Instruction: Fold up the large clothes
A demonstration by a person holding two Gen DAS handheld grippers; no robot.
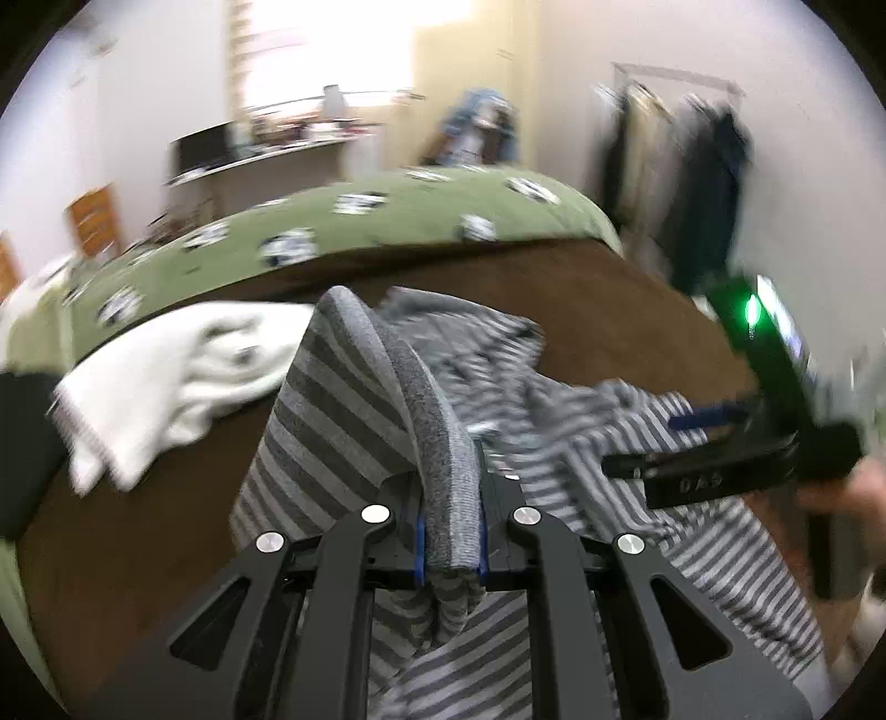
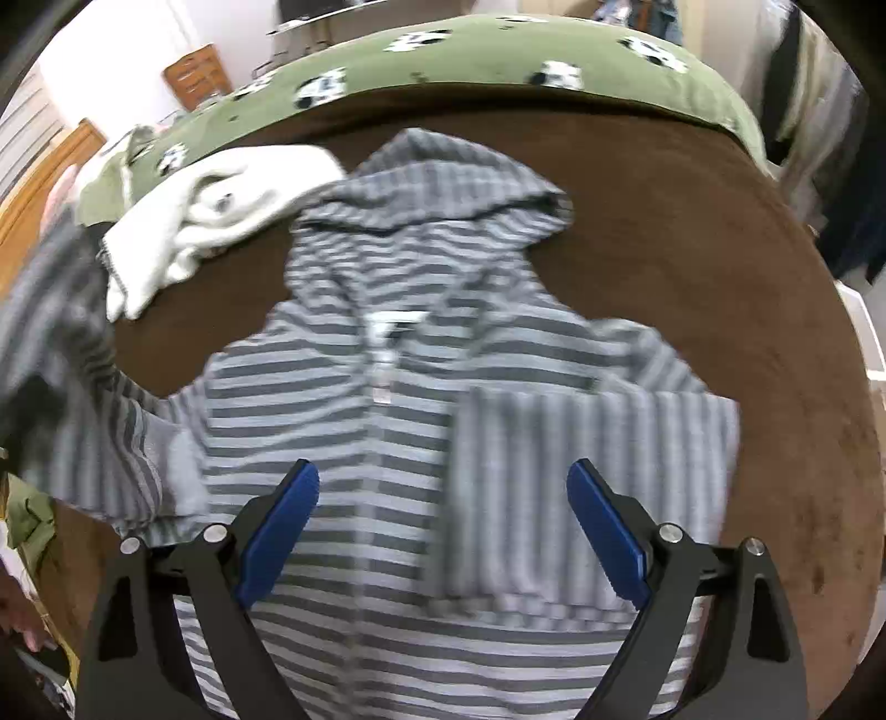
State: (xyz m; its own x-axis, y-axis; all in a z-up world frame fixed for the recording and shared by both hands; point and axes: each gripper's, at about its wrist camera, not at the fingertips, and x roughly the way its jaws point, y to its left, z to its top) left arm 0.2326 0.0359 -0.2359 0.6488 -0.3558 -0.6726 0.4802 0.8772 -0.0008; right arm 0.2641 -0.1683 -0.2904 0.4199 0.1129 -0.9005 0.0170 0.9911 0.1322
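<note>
A grey striped hoodie (image 2: 387,399) lies front up on the brown blanket (image 2: 720,277), hood toward the far side. Its right sleeve (image 2: 598,471) is folded across the chest. My right gripper (image 2: 443,498) is open above the hoodie's lower chest, holding nothing. My left gripper (image 1: 451,554) is shut on the grey ribbed cuff (image 1: 443,471) of the hoodie's left sleeve (image 1: 332,399) and holds it lifted off the bed. The right gripper (image 1: 720,443) shows at the right of the left wrist view, over the hoodie body (image 1: 581,443).
A crumpled white garment (image 2: 210,221) lies on the blanket left of the hood; it also shows in the left wrist view (image 1: 177,376). A green patterned duvet (image 2: 470,50) covers the far side of the bed. A clothes rack (image 1: 681,166) and desk (image 1: 266,155) stand beyond.
</note>
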